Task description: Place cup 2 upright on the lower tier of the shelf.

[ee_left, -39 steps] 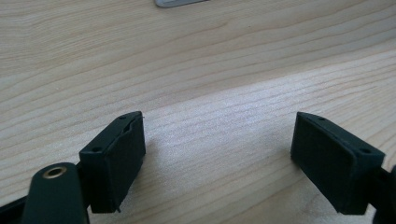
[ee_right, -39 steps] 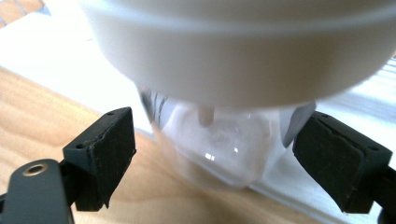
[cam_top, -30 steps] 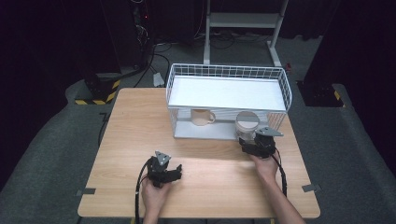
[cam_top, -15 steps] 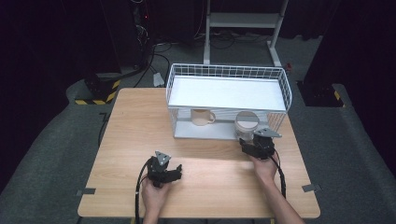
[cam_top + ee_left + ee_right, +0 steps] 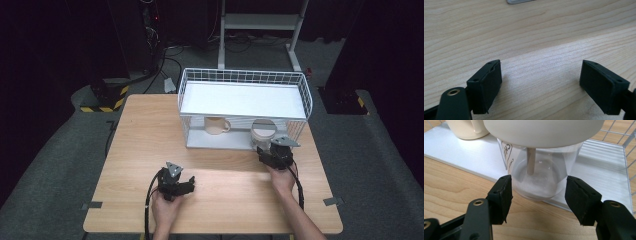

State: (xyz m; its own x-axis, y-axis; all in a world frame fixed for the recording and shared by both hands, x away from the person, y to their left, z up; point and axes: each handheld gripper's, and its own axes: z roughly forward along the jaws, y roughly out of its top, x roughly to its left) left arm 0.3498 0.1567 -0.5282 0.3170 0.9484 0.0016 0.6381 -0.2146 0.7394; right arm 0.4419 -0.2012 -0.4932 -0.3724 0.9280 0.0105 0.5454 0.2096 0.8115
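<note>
A clear glass jar (image 5: 536, 170) with a cream lid (image 5: 544, 132) and a wooden stick inside stands on the lower shelf (image 5: 461, 155) of a white wire rack (image 5: 243, 100). My right gripper (image 5: 537, 190) reaches in from the front. Its jaws have just been closing, with the jar's base between them and the pads (image 5: 504, 195) against its sides. In the high view the right gripper (image 5: 263, 148) sits at the rack's front right, by the jar (image 5: 264, 131). My left gripper (image 5: 540, 80) rests low over bare wood, open with nothing between its jaws; the high view shows the left gripper (image 5: 187, 186) near the table's front.
A cream mug (image 5: 216, 125) stands on the same shelf, left of the jar, its handle toward the jar. The rack's wire side (image 5: 629, 150) rises close on the right. The wooden table (image 5: 145, 145) ends a little behind both hands.
</note>
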